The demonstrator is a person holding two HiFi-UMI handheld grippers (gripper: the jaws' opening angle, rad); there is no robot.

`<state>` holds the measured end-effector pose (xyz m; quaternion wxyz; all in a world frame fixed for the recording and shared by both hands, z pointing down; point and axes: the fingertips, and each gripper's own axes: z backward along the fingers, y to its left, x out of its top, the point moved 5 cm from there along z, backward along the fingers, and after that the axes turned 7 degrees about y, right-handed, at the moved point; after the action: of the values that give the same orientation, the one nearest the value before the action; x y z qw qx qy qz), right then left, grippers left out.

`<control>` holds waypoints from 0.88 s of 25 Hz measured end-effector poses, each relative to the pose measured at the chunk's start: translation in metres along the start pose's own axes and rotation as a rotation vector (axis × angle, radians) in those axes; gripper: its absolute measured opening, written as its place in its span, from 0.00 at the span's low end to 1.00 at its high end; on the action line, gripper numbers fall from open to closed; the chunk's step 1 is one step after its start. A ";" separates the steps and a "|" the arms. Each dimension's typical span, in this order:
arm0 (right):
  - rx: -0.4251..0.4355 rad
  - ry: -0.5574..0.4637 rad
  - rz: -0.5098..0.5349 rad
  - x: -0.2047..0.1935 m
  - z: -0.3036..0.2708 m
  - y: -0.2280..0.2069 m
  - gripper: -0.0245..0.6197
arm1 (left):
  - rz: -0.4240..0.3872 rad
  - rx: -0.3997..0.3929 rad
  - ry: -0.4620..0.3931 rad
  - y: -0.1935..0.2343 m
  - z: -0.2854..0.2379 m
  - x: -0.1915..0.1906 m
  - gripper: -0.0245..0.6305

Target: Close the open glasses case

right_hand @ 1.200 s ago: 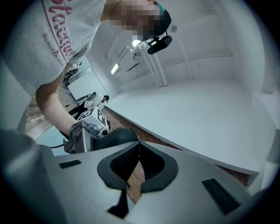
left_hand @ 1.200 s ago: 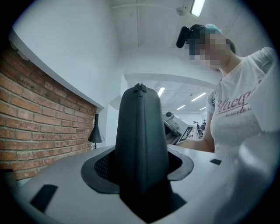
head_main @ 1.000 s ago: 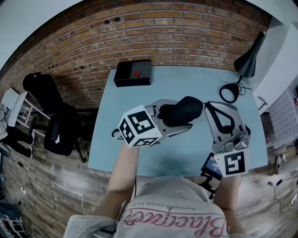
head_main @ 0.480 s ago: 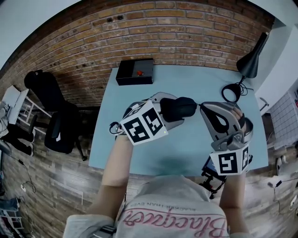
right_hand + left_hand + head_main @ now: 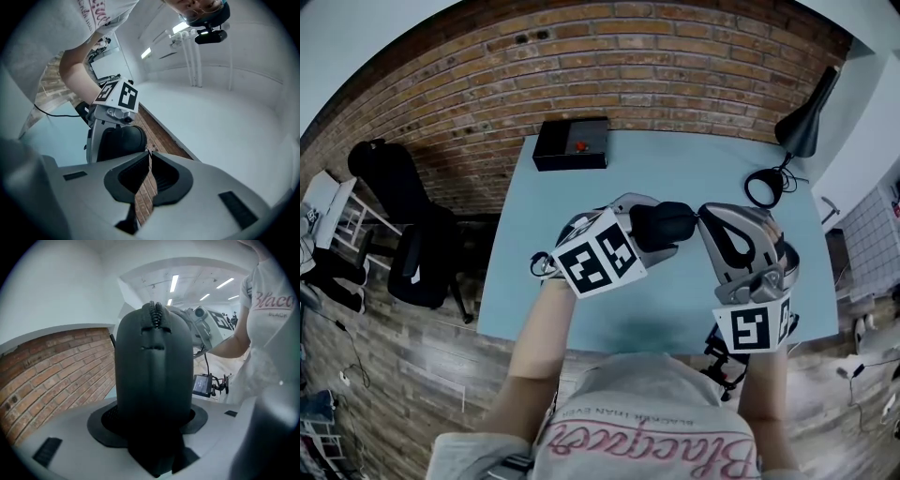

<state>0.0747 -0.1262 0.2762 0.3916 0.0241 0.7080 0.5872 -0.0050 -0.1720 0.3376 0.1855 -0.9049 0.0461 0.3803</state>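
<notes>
"Hovering over the blue table [image 5: 675, 159], what's that dark lump?"

"The black glasses case [image 5: 667, 223], lifted clear of the table, its halves together."

"Who holds it?"

"The left claw [image 5: 154, 416], clamped on its sides. The right claw [image 5: 701, 214] has its tips pinched on the zipper pull [image 5: 147, 150] at the case's end."

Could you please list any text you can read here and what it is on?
"Blac" (cut off by the picture's edge): pink script on the person's shirt.
Small print beneath it: too blurred to read.
Both marker cubes: square patterns, no words.
</notes>
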 end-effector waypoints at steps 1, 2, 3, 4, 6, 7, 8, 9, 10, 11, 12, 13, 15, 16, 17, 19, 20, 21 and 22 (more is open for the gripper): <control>0.000 0.013 0.010 -0.001 -0.001 0.001 0.07 | 0.001 0.004 0.024 0.000 -0.002 -0.001 0.44; -0.003 0.026 0.018 -0.002 -0.001 0.002 0.07 | 0.008 0.007 0.044 -0.001 -0.003 -0.002 0.44; -0.010 0.038 0.029 -0.002 -0.002 0.004 0.07 | 0.017 0.012 0.065 -0.001 -0.004 -0.003 0.44; -0.019 0.048 0.041 -0.003 -0.002 0.005 0.07 | 0.026 0.022 0.088 -0.001 -0.005 -0.004 0.44; -0.031 0.056 0.050 -0.003 -0.002 0.008 0.07 | 0.033 0.052 0.139 -0.001 -0.008 -0.007 0.44; -0.034 0.058 0.051 -0.002 -0.002 0.008 0.07 | 0.034 0.063 0.159 0.000 -0.009 -0.007 0.44; -0.038 0.058 0.056 -0.001 -0.002 0.008 0.07 | 0.038 0.067 0.172 0.000 -0.010 -0.008 0.44; -0.043 0.056 0.065 0.000 -0.002 0.008 0.07 | 0.044 0.068 0.182 -0.001 -0.011 -0.008 0.44; -0.048 0.055 0.076 0.002 -0.001 0.009 0.07 | 0.050 0.070 0.194 -0.001 -0.012 -0.008 0.44; -0.052 0.057 0.094 0.003 -0.002 0.010 0.07 | 0.055 0.072 0.208 -0.001 -0.013 -0.009 0.44; -0.056 0.064 0.120 0.005 -0.002 0.011 0.07 | 0.059 0.075 0.225 -0.001 -0.013 -0.010 0.44; -0.056 0.074 0.154 0.006 -0.003 0.013 0.07 | 0.063 0.079 0.245 -0.001 -0.014 -0.012 0.44; -0.047 0.096 0.241 0.008 -0.006 0.018 0.08 | 0.067 0.090 0.298 0.000 -0.017 -0.017 0.44; -0.037 0.108 0.290 0.009 -0.008 0.021 0.08 | 0.066 0.095 0.330 0.000 -0.018 -0.020 0.44; -0.024 0.118 0.339 0.009 -0.010 0.025 0.09 | 0.062 0.100 0.362 0.001 -0.020 -0.022 0.44; 0.007 0.138 0.436 0.009 -0.014 0.033 0.09 | 0.049 0.107 0.428 0.002 -0.024 -0.029 0.44; 0.025 0.146 0.483 0.008 -0.016 0.038 0.09 | 0.039 0.111 0.463 0.002 -0.026 -0.033 0.44; 0.044 0.153 0.524 0.007 -0.018 0.043 0.09 | 0.027 0.116 0.495 0.003 -0.029 -0.038 0.44; 0.061 0.157 0.554 0.005 -0.020 0.047 0.09 | 0.019 0.119 0.522 0.003 -0.031 -0.042 0.44</control>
<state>0.0390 -0.1253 0.3138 0.1593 0.1826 0.7200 0.6503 -0.0145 -0.1891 0.3859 0.2166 -0.9593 0.1234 0.1325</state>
